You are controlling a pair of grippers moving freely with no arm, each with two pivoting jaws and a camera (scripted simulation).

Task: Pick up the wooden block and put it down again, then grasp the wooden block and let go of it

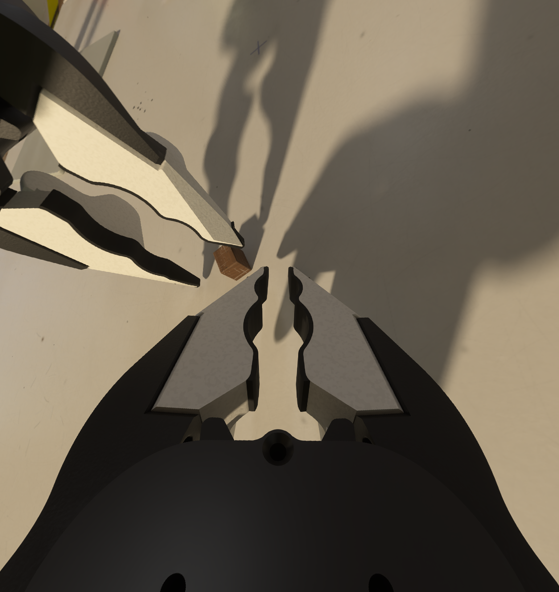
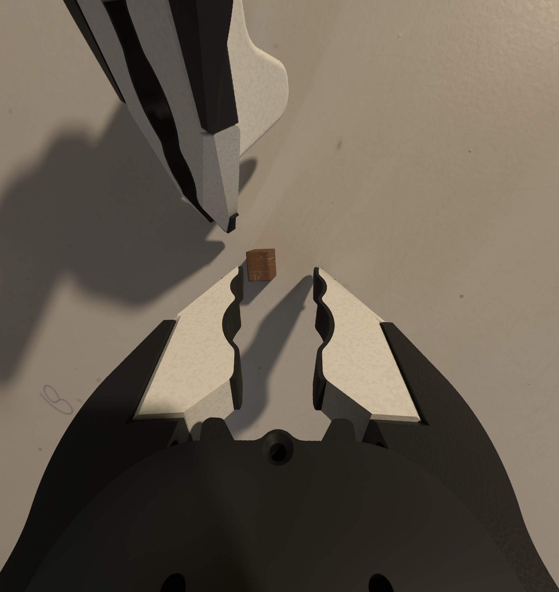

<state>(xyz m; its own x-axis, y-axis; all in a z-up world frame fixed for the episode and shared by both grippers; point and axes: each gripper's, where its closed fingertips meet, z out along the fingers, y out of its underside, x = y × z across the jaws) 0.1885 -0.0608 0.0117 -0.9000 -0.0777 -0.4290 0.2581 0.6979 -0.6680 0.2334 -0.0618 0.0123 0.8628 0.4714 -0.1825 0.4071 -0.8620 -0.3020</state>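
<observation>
The small brown wooden block [image 2: 261, 264] lies on the beige table [image 2: 431, 192]. My right gripper [image 2: 278, 270] is open and empty. The block sits just ahead of its tips, nearer its left finger [image 2: 207, 336], and I cannot tell whether it touches that finger. In the left wrist view the block [image 1: 231, 264] lies between the right gripper's two fingertips [image 1: 218, 264], the upper one overlapping its top edge. My left gripper [image 1: 278, 270] holds nothing, its jaws a narrow gap apart, and sits just right of the block. It shows in the right wrist view [image 2: 222, 224] just beyond the block.
A grey flat panel [image 1: 106, 48] and a yellow object [image 1: 55, 9] sit at the far upper left. Pen marks are on the table [image 1: 259, 48], with another pen mark in the right wrist view [image 2: 57, 400]. Large gripper shadows fall across the surface.
</observation>
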